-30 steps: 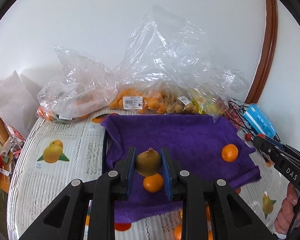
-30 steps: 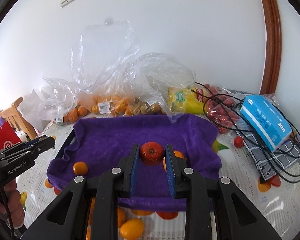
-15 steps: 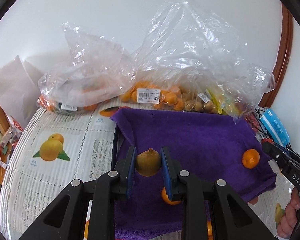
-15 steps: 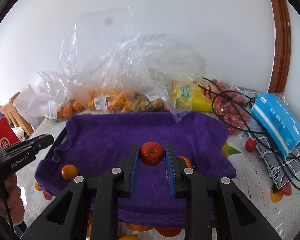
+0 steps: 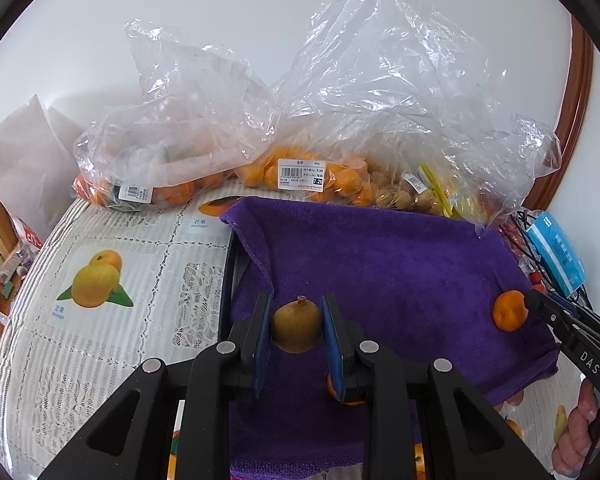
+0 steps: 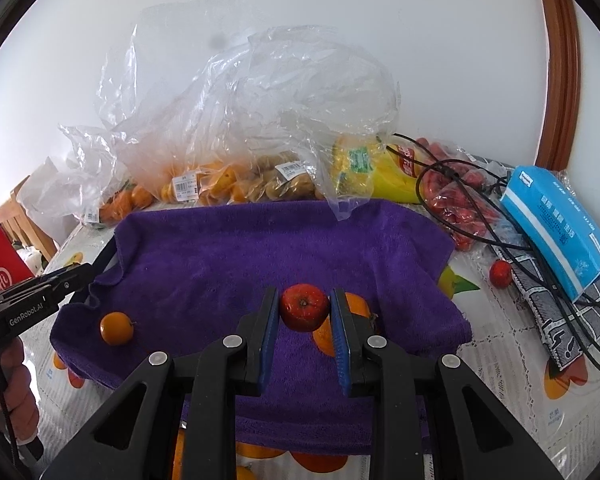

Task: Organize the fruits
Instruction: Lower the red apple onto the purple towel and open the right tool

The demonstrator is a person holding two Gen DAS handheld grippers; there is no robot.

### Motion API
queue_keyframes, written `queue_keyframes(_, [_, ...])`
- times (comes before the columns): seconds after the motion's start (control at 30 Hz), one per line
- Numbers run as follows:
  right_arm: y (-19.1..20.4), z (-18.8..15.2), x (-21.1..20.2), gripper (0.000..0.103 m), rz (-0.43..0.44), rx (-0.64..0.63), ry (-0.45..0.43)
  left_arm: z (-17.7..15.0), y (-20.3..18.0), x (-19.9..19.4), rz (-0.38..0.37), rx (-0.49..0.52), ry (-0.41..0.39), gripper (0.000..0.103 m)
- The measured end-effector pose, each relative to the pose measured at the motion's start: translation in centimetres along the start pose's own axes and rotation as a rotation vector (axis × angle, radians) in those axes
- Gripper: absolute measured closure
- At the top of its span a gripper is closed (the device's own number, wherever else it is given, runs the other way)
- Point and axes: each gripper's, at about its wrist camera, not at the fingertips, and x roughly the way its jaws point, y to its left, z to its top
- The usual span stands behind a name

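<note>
left gripper (image 5: pixel 296 330) clamped on a brown fruit (image 5: pixel 296 329), right gripper (image 6: pixel 305 312) clamped on a red apple (image 6: pixel 304 307); both hang just above the purple towel (image 6: pixel 236 256), which lies straight below.

**Soft daylight, strong fisheye warp**

Even, diffuse light is filling both wrist views, leaving the white wall (image 5: pixel 260 20) bright and nearly shadowless. Glare is glinting off the crumpled plastic bags (image 6: pixel 260 100). The purple towel (image 5: pixel 380 260) is staying richly saturated. Straight lines are bowing towards the edges, where black vignetting is closing in. The centre is looking sharp, without motion blur.
</note>
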Motion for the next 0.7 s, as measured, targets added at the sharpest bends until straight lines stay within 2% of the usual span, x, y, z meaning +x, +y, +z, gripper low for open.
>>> queue_keyframes(0.7, [0.7, -0.9, 1.4, 0.078, -0.004, -0.038, 0.062, -0.1, -0.5, 0.0, -0.009, 0.015, 0.010, 0.079])
